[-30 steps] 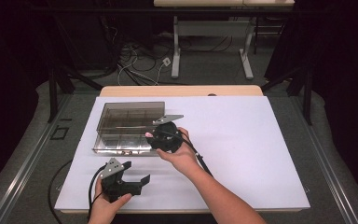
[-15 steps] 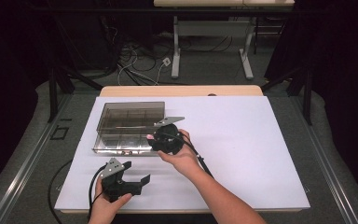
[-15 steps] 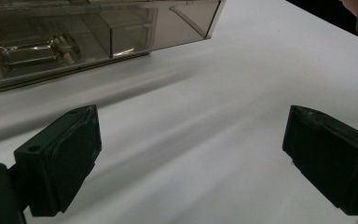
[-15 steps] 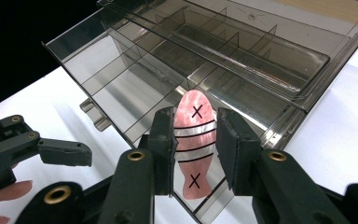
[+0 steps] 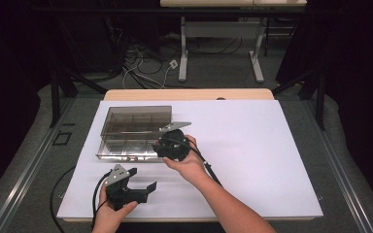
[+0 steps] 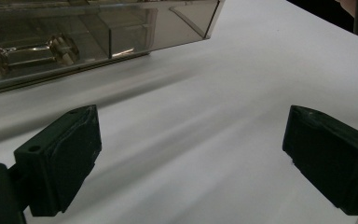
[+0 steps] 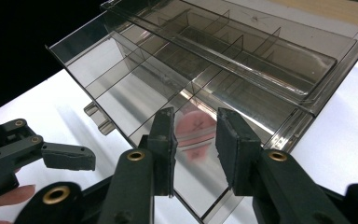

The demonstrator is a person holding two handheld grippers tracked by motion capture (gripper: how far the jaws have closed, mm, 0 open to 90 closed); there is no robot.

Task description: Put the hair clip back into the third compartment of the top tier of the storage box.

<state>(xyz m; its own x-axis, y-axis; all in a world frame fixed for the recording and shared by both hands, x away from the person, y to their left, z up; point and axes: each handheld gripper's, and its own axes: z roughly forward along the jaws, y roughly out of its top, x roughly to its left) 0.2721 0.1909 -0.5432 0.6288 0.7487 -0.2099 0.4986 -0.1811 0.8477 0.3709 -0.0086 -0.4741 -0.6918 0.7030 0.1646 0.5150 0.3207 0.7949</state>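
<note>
At mid-frame in the high view, the right gripper (image 5: 159, 147) has its jaws drawn narrow on the front edge of the box's (image 5: 131, 131) lid (image 7: 135, 93); looks like lid-lifting is under way. Next up, a steady upward swing. Smoky clear plastic, hard and glossy, thin dividers inside. Lower left, the left gripper (image 5: 143, 178) gapes wide, empty.
</note>
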